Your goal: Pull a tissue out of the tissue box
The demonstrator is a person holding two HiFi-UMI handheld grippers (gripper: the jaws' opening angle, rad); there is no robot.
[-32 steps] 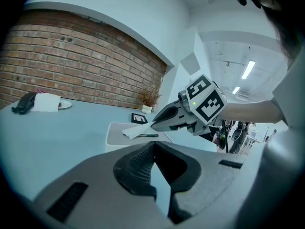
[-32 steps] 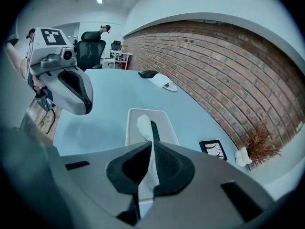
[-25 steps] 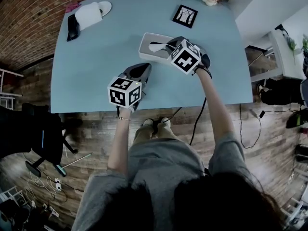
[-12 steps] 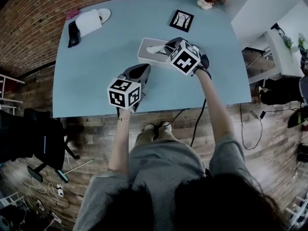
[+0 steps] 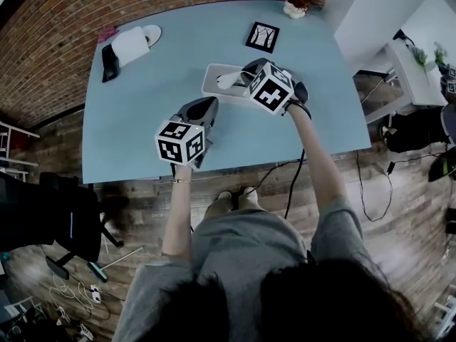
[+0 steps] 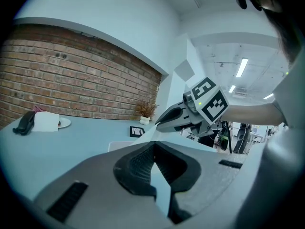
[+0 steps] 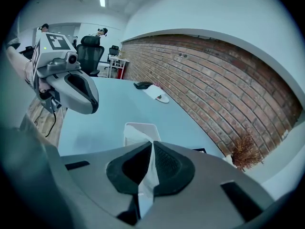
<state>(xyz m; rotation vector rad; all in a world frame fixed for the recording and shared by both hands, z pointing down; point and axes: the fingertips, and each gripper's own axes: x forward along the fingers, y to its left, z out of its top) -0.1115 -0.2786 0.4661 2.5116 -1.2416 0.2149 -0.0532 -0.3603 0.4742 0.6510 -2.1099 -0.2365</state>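
Note:
A white tissue box (image 5: pixel 216 84) lies on the light blue table (image 5: pixel 142 105), a little right of its middle. My right gripper (image 5: pixel 241 77) hangs over the box, shut on a white tissue (image 5: pixel 228 79) that stretches up out of the slot. The right gripper view has the tissue (image 7: pixel 147 178) pinched between the pads, with the box (image 7: pixel 139 129) below. My left gripper (image 5: pixel 208 106) is held above the table near the box's front left, shut with nothing in it. In the left gripper view (image 6: pixel 152 149) the jaws meet at the tips, and the tissue (image 6: pixel 145 133) trails from the right gripper (image 6: pixel 159 123).
At the back left stand a white roll on a plate (image 5: pixel 133 29) and a black object (image 5: pixel 108 52). A small framed picture (image 5: pixel 262 36) and a potted dry plant (image 5: pixel 293 6) are at the back right. The table's front edge (image 5: pixel 214 173) runs close to the person's arms.
Both grippers have risen a little. The right one has drawn the tissue further up out of the box.

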